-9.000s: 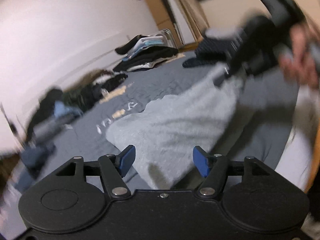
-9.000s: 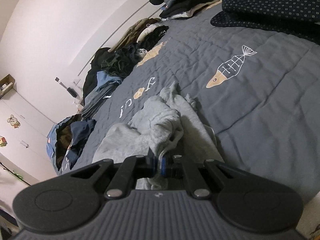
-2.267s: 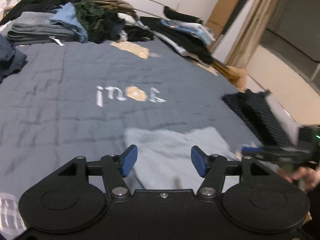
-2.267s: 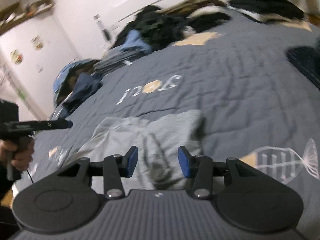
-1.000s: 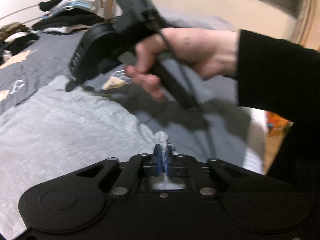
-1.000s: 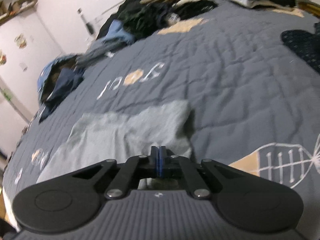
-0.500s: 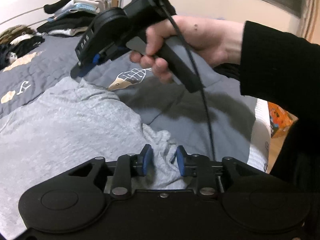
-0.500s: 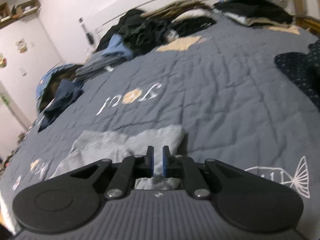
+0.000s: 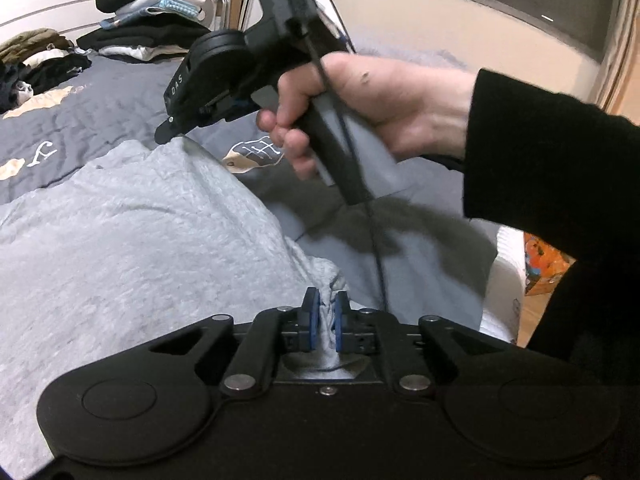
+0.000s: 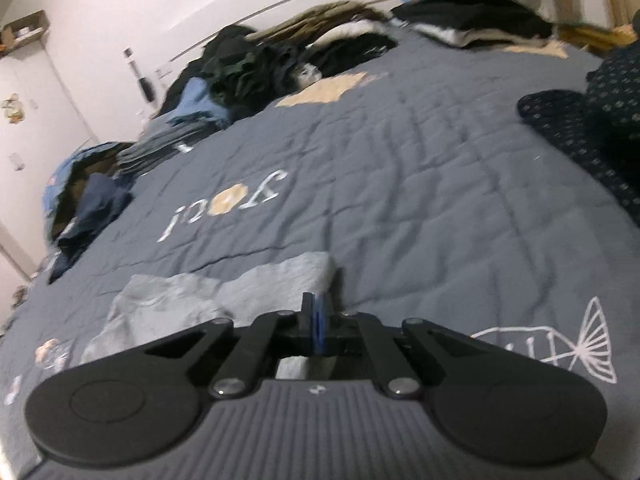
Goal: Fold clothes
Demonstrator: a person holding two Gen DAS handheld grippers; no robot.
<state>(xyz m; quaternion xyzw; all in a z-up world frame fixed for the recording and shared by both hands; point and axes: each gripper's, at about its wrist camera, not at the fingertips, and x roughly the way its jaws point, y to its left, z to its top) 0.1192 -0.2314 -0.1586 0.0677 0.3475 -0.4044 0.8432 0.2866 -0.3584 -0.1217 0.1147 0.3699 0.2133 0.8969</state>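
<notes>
Between the blue pads (image 9: 310, 317) of the left gripper (image 9: 325, 316) a bunched edge of the grey garment (image 9: 132, 240) is pinched; the jaws stand nearly together with only the cloth between them. From that point the garment spreads away to the left over the bed, lying mostly flat with shallow creases. Its far corner rises in a small peak beneath the tip of the right gripper (image 9: 166, 130), which a hand (image 9: 360, 108) in a black sleeve (image 9: 560, 200) holds by its handle above the bed. A dark cable (image 9: 376, 248) hangs down from that handle.

Seen from the right wrist camera, the right gripper (image 10: 316, 322) has its jaws drawn fully together. The grey garment (image 10: 224, 296) lies just past and to the left of the tips; whether any cloth is caught between them cannot be told from either view.

The bed is covered by a blue-grey quilt (image 10: 420, 184) bearing pale lettering (image 10: 224, 204) and a fish-skeleton drawing (image 10: 560, 344). A dark dotted pillow (image 10: 592, 128) lies at the right edge of the quilt. Along the far side, against the white wall (image 10: 140, 4), stand heaps of unsorted dark clothing (image 10: 260, 64) and a stack of folded clothes (image 10: 472, 16). More blue clothing (image 10: 88, 196) is piled at the left edge. Detail in the right wrist view is softened by blur.
</notes>
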